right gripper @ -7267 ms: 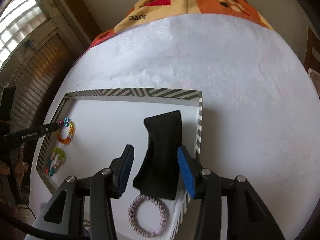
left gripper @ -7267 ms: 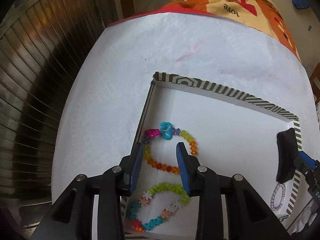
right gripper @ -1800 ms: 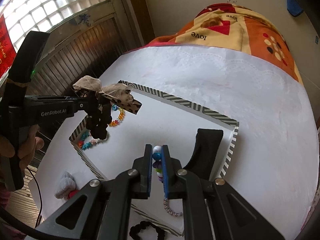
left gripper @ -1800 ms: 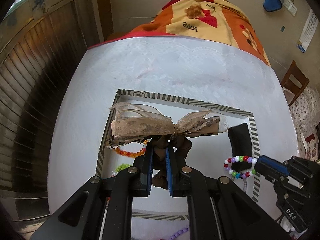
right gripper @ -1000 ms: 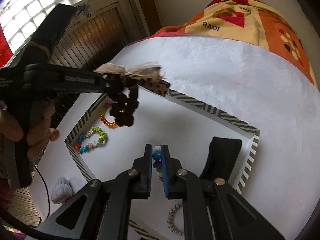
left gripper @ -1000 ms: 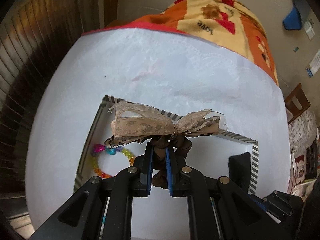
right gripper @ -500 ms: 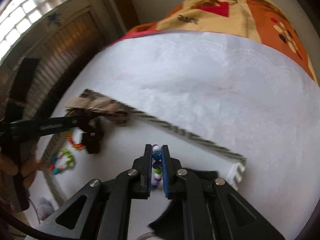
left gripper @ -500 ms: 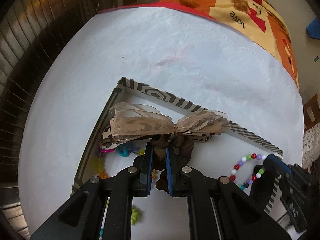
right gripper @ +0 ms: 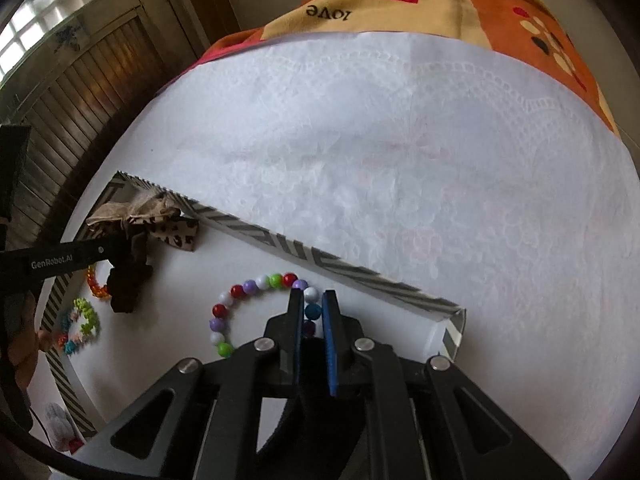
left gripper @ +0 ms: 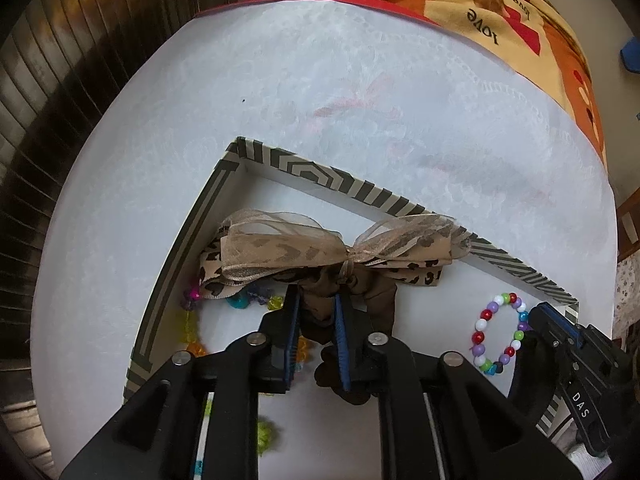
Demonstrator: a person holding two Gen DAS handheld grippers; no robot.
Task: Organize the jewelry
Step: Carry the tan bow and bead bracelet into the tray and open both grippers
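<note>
On the white tablecloth (left gripper: 360,100), over the striped tray (left gripper: 344,188), the left gripper (left gripper: 316,312) pinches a bow scrunchie (left gripper: 340,248) and the right gripper (right gripper: 312,308) clamps a bead bracelet (right gripper: 256,284) resting inside

White cloth (right gripper: 400,152) across the frame's upper half lies bare; the tray (right gripper: 328,258) at lower left is crowded with bracelets (right gripper: 248,304).

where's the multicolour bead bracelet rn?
Bead bracelet is clamped in the right claw, low inside the striped box near its far wall, right of the leopard bow scrunchie.
</note>
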